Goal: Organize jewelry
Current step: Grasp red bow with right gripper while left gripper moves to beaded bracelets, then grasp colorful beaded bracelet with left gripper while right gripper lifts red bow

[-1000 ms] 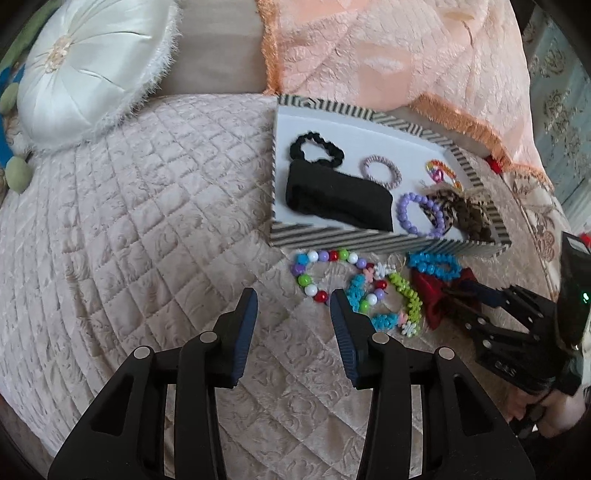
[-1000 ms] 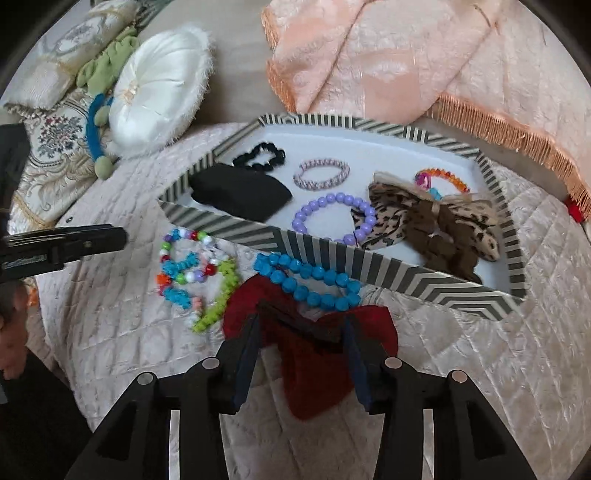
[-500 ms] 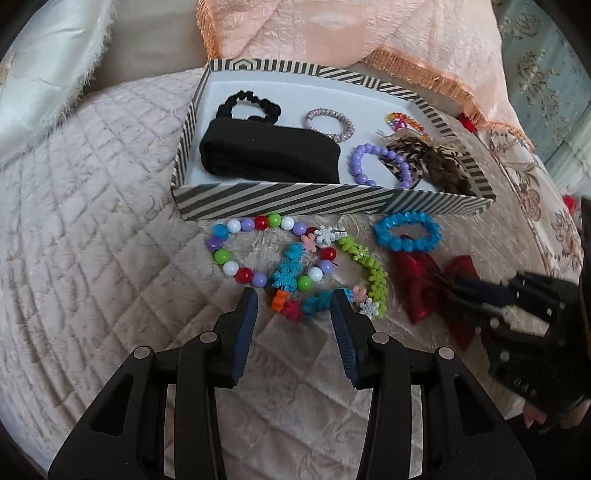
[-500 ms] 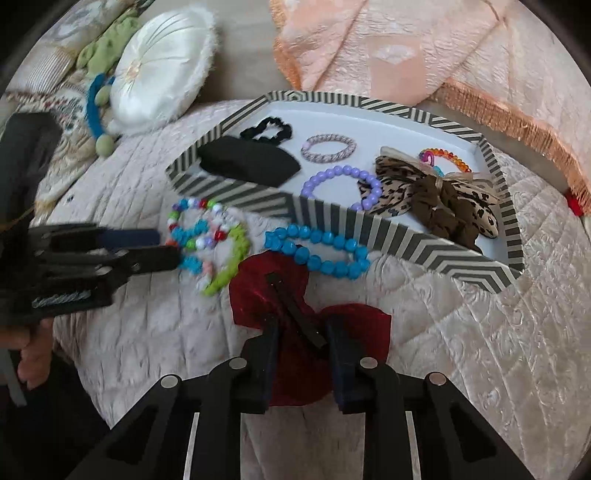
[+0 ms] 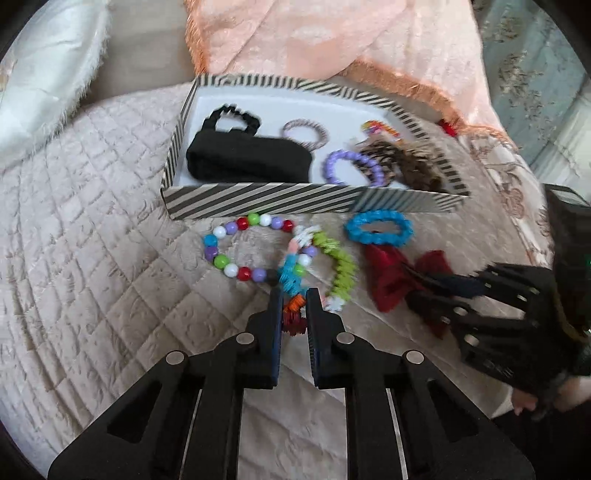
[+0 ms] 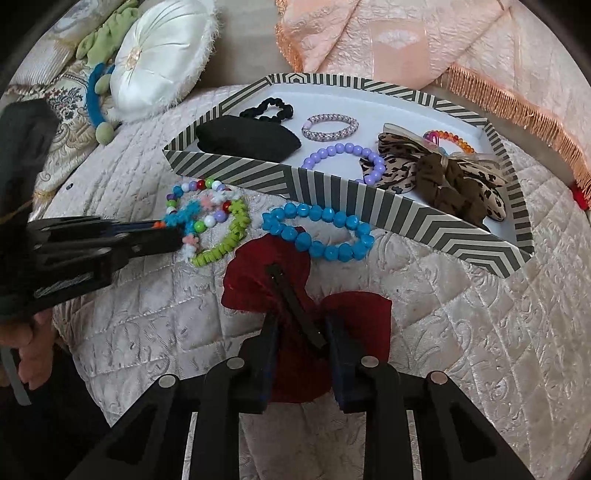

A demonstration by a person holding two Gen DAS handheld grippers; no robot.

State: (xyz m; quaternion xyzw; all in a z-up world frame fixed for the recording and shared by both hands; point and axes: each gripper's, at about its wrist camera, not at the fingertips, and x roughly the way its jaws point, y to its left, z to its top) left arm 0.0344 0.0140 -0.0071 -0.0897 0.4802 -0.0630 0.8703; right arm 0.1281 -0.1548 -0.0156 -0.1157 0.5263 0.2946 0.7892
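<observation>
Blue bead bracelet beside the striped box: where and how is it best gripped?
Probably at the near arc of the blue bead bracelet, from above with one finger inside the loop. It lies flat as an open ring, its far arc sits close to the striped box, and its near-left beads rest on the red bow.

This is a bedroom in a home: a bed under a quilted pale bedspread point(image 6: 461, 332), a round white satin cushion point(image 6: 162, 59) at its far left, a fringed peach blanket point(image 6: 406, 33) at the far side, and floral embroidered pillows point(image 6: 70, 110) at the left.
</observation>
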